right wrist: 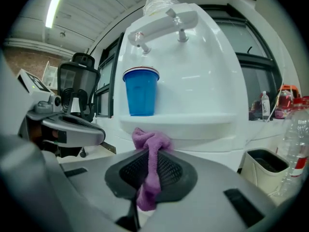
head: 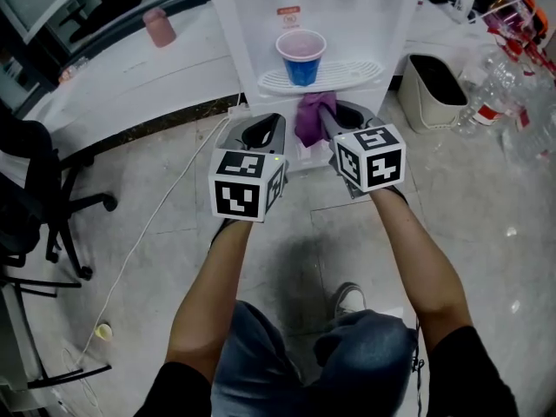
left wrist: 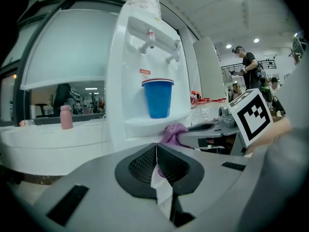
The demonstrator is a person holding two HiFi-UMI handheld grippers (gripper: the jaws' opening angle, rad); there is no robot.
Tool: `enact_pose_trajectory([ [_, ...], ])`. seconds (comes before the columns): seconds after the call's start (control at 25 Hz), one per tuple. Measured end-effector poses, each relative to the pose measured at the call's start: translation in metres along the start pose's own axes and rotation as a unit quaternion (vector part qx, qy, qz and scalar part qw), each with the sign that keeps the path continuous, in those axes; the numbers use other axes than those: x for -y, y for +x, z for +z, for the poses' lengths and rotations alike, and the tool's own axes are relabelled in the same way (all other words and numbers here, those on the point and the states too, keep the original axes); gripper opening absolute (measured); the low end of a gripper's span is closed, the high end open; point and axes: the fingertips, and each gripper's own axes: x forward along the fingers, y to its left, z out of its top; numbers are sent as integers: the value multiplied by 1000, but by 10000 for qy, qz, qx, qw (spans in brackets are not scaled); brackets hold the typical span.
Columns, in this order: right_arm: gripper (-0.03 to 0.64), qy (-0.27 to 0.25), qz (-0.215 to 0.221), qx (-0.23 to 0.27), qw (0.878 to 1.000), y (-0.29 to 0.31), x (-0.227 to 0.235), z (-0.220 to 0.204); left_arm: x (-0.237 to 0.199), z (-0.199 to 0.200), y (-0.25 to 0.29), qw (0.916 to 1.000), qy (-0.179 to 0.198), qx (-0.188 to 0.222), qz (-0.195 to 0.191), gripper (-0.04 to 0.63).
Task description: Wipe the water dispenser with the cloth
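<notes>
Pinching the purple cloth [right wrist: 150, 144] between its jaws, the right gripper [right wrist: 148, 164] is holding it up to the front of the water dispenser [right wrist: 203, 71], just below the drip tray [right wrist: 193, 122]. The cloth is bunching at the jaw tips, seemingly touching the white panel under the tray's ledge, and a strip of it is hanging back between the pads. A blue cup [right wrist: 140, 93] is standing on the tray, directly above the cloth and under the dispenser's taps. The left gripper [left wrist: 156, 154] is hovering near the dispenser's lower front, towards its left side, with its jaws pressing together on nothing. A pale bin [head: 434, 89] is sitting on the floor to the dispenser's right.
</notes>
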Motion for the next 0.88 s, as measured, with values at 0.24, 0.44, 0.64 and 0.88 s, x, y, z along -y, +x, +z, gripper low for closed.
enact_pose_trajectory([
  [0.24,32,55,-385,-15,9992,-22,44,-4,19,6,18,9998,46,-16,-180,26],
  [0.44,32,151,-768,-37,9969,-41,87,-8,35,7,34,9994,64,-64,-332,26],
  [0.64,32,227,-1143,-33,9932,-57,126,-11,48,8,48,9989,81,-85,-464,26],
  [0.88,32,169,-1062,-25,9942,-64,121,-7,52,5,50,9987,18,-73,-511,26],
])
